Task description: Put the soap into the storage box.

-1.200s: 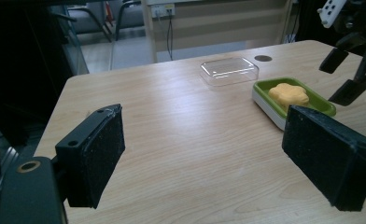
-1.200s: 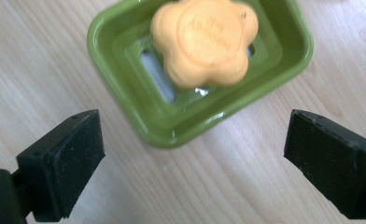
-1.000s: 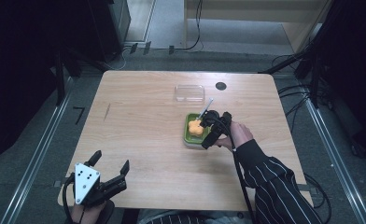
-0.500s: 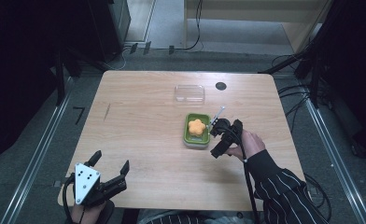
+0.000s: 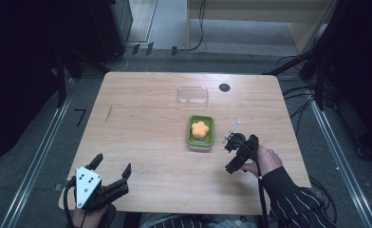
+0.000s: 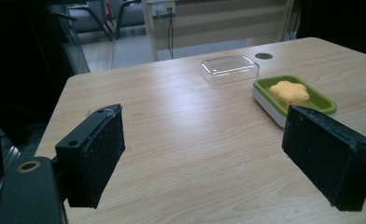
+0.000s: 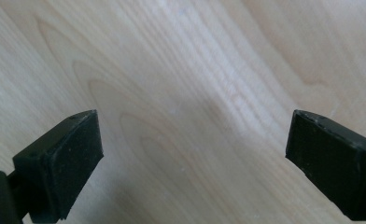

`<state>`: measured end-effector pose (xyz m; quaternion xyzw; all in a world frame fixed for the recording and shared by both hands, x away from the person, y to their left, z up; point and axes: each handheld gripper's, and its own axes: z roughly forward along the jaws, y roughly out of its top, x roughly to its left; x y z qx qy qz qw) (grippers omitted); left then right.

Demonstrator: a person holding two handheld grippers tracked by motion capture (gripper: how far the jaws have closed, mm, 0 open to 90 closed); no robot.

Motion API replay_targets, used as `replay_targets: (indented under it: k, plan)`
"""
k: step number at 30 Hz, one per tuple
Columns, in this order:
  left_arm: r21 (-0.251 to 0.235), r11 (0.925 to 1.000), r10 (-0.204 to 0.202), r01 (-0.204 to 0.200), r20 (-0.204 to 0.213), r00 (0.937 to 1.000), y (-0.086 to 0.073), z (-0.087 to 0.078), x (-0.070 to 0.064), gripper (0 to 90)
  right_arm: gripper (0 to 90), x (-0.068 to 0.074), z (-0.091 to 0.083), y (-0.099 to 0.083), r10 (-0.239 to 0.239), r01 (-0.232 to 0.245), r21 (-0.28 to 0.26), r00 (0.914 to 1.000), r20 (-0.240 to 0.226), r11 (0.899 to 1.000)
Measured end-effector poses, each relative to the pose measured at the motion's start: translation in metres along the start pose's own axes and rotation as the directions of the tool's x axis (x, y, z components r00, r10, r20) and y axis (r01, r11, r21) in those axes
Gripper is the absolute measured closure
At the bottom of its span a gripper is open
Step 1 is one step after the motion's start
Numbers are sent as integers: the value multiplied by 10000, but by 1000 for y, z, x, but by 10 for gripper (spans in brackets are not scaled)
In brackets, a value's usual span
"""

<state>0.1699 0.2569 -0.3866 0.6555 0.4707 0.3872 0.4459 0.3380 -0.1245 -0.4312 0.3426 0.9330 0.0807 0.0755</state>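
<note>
On the pale wooden desk sits a green rectangular tray holding an orange flower-shaped piece, perhaps a sponge. A clear plastic lid lies just beyond it. The right gripper, beside the tray, and the left gripper, near the desk's front corner, both gape wide, empty.

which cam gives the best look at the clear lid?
Left gripper view: the clear lid sits large beyond the green tray, rim and corners distinct. High view shows it small, faint against the table. Right gripper view faces bare wood.
</note>
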Motion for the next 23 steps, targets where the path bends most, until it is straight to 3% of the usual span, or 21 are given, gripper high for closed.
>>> replay_targets:
  k: [15,23]
  plan:
    - [-2,10000,0,0,-3,10000,0,0,0,137,36,8,15,-45,400,-388,589,9990,-188,9975]
    - [13,9999,103,-103,66,9999,1,3,-2,137,31,8,16,-57,575,-561,595,9981,-217,9967]
